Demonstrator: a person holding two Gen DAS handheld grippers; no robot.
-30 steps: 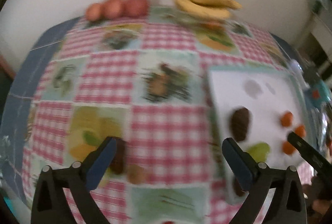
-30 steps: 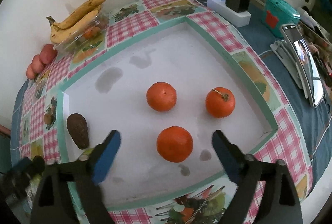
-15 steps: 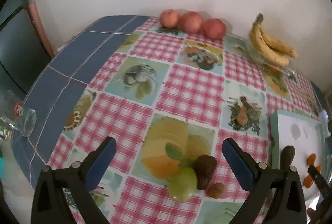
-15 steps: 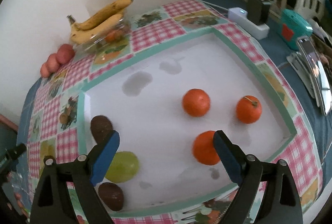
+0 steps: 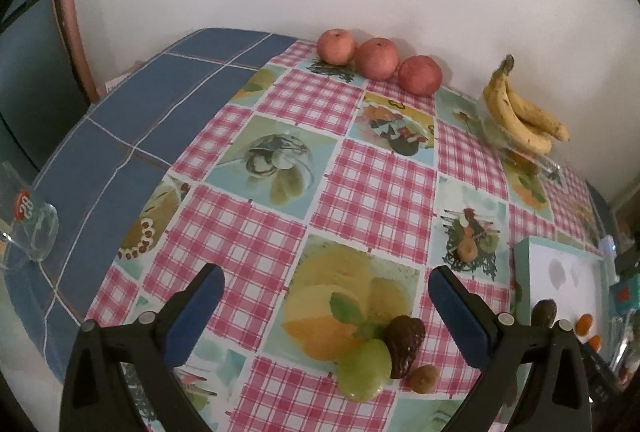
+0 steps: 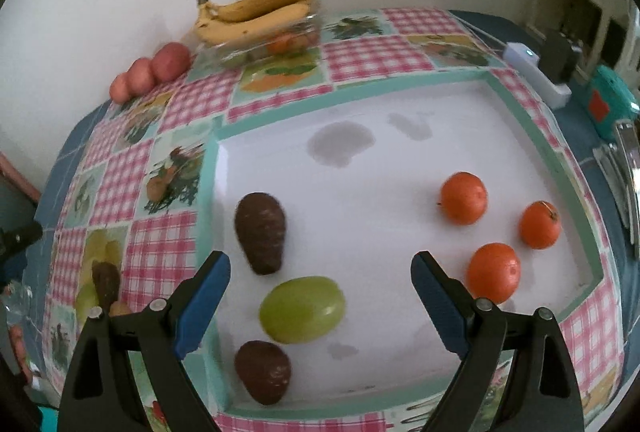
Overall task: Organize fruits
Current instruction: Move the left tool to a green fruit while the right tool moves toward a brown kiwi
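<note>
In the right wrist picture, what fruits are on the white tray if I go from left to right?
Dark avocados → green fruit → the three oranges, then farthest right, all on the white tray.

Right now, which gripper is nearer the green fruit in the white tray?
Right. The right gripper hovers over the green fruit; the left gripper is off the tray, over the tablecloth.
</note>
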